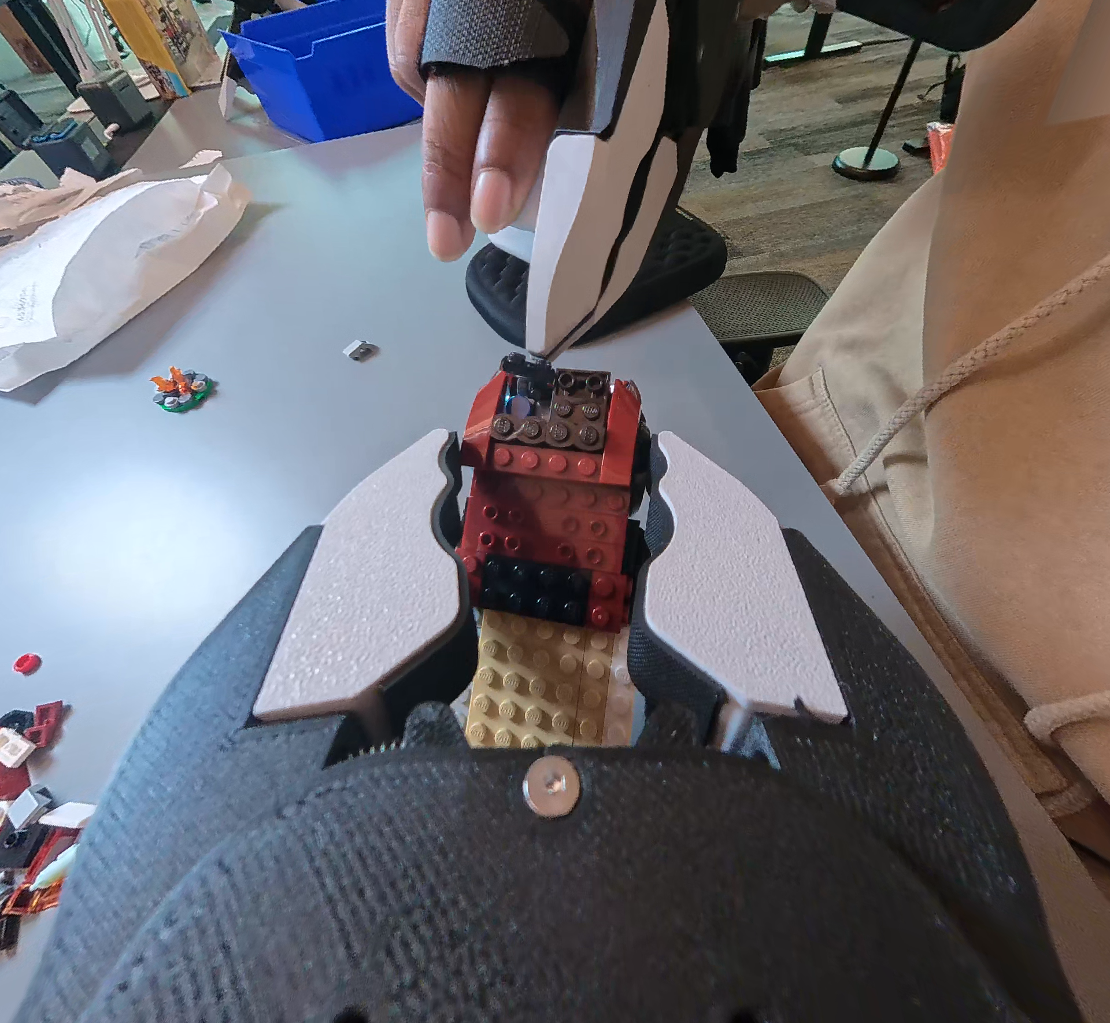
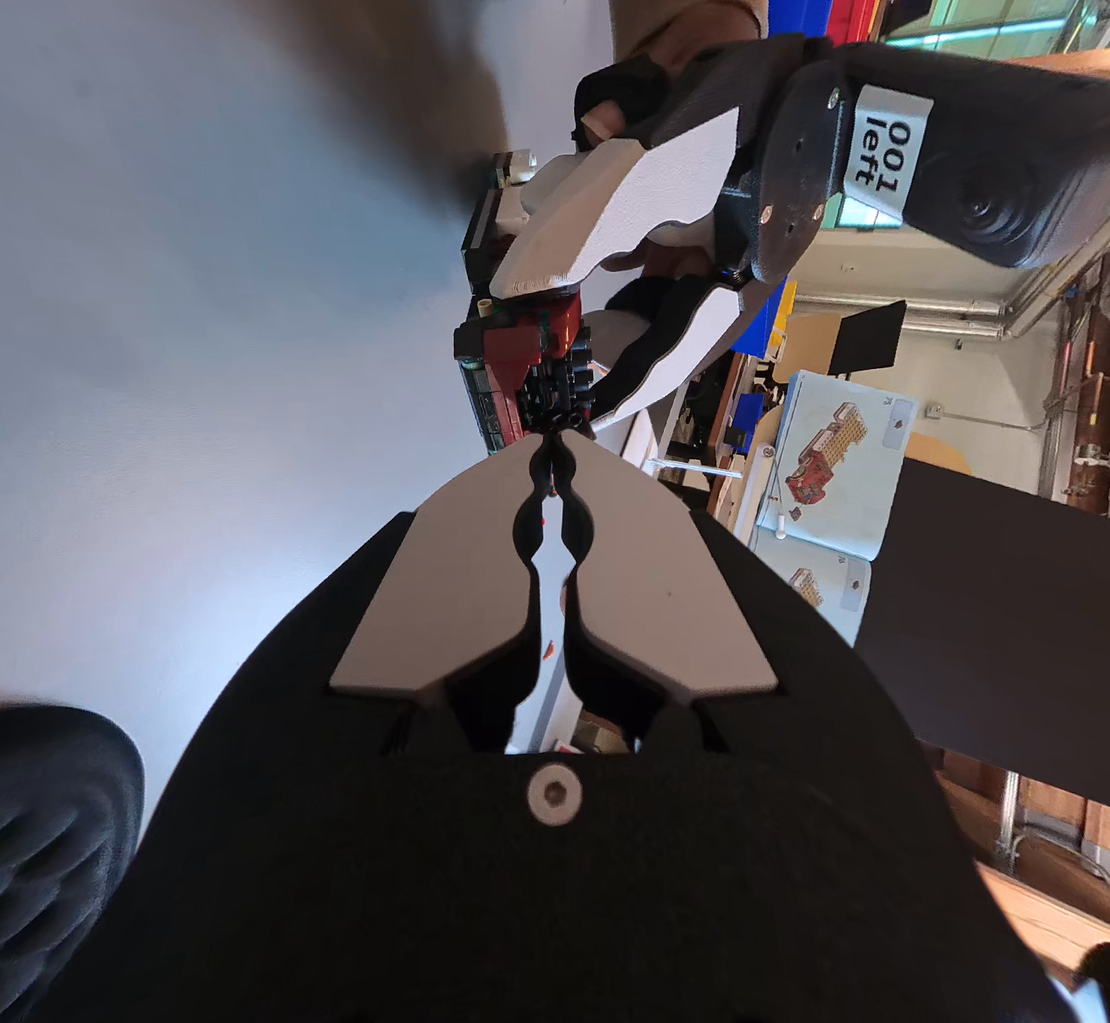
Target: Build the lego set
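Note:
My left gripper (image 1: 555, 444) is shut on a dark red brick-built vehicle (image 1: 540, 519) with a tan studded plate (image 1: 534, 688) at its near end, with a pad pressed on each side. It holds the model above the grey table (image 1: 210, 513). My right gripper (image 2: 554, 436) is shut, and its tips pinch a small black piece (image 2: 567, 420) at the model's far top edge. In the left wrist view the right gripper (image 1: 543, 352) comes down from above onto that black piece (image 1: 522, 363). In the right wrist view the left gripper (image 2: 558, 357) clamps the model (image 2: 522, 351).
A white paper bag (image 1: 108, 255), a small campfire build (image 1: 180, 387), a grey piece (image 1: 359, 349) and loose bricks (image 1: 30, 754) lie on the table to the left. Blue bins (image 1: 324, 63) stand at the back. An open instruction booklet (image 2: 841, 465) is nearby. A person in beige (image 1: 961, 453) is on the right. The grippers are tip to tip, or close to it.

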Demonstrator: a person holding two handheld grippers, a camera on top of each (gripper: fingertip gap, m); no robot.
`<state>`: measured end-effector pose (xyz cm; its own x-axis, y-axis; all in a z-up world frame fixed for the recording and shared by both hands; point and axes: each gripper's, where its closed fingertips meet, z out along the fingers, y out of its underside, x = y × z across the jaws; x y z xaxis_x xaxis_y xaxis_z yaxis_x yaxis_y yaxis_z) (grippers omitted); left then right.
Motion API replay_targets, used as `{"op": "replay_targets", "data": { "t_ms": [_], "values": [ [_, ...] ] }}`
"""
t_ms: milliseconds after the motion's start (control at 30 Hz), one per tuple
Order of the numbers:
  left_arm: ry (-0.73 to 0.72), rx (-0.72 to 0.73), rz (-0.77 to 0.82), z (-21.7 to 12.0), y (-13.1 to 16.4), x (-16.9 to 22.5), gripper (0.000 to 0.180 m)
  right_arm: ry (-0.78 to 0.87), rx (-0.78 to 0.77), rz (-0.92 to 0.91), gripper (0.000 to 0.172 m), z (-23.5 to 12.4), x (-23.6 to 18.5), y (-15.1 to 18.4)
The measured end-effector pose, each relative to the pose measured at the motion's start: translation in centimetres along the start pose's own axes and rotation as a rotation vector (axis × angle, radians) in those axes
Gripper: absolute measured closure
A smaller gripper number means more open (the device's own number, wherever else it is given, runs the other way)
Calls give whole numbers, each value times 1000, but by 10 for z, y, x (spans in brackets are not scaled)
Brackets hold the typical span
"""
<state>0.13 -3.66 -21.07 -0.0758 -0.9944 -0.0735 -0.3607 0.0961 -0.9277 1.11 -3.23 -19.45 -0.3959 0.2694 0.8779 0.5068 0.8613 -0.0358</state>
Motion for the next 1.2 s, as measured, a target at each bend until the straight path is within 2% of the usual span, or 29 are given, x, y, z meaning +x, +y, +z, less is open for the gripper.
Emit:
{"op": "replay_targets", "data": {
  "t_ms": [167,300,400,467,667,800,933,1100,1200],
  "values": [
    [-23,-14,13,1,2,-3,121,15,10,79,171,1,2,4],
    [-38,-16,19,1,4,-6,121,-15,21,272,153,4,2,8],
    [-48,-21,22,1,5,-7,121,-42,71,465,149,7,2,5],
    [-56,-28,29,2,6,-8,121,-53,86,556,148,11,2,6],
    [-75,-70,56,3,14,-11,121,-108,107,629,153,14,-3,9],
    [-95,-117,76,2,24,-17,121,-278,45,614,153,9,-26,28],
    [-126,-166,85,2,34,-25,121,-476,-14,700,152,22,-61,49],
    [-148,-253,85,4,48,-30,121,-583,3,800,151,41,-83,59],
    [-149,-322,73,6,60,-32,121,-597,25,856,147,44,-83,60]
  ]
}}
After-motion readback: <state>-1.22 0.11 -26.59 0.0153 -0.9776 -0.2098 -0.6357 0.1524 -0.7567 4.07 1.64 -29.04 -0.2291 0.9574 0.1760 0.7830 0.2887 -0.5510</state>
